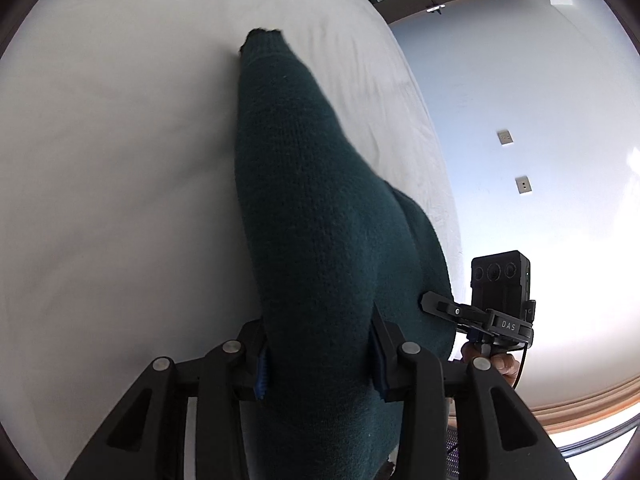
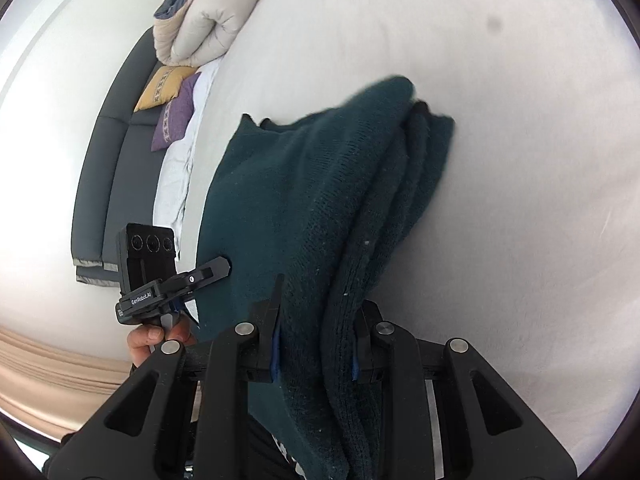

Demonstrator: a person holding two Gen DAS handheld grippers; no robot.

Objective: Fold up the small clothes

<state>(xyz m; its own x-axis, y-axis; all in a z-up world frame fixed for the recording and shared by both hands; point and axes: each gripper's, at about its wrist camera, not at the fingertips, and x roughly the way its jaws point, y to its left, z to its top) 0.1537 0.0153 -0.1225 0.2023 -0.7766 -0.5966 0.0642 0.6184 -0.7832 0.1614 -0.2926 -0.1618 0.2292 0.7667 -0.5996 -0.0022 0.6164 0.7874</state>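
Observation:
A dark teal knitted garment point(image 1: 304, 216) hangs over the white bed sheet point(image 1: 100, 160). My left gripper point(image 1: 320, 356) is shut on one part of it; the fabric runs forward to a cuff near the top. My right gripper point(image 2: 316, 340) is shut on another bunched, layered part of the same garment point(image 2: 320, 184). In the left wrist view the right gripper point(image 1: 440, 308) shows at the garment's right edge. In the right wrist view the left gripper point(image 2: 212, 270) shows at its left edge.
A folded beige quilt point(image 2: 200, 28) lies at the head of the bed, with a yellow cushion point(image 2: 164, 88) and a purple cushion point(image 2: 176, 120) against a dark grey headboard point(image 2: 108, 168). A white wall with sockets point(image 1: 520, 160) stands beyond the bed edge.

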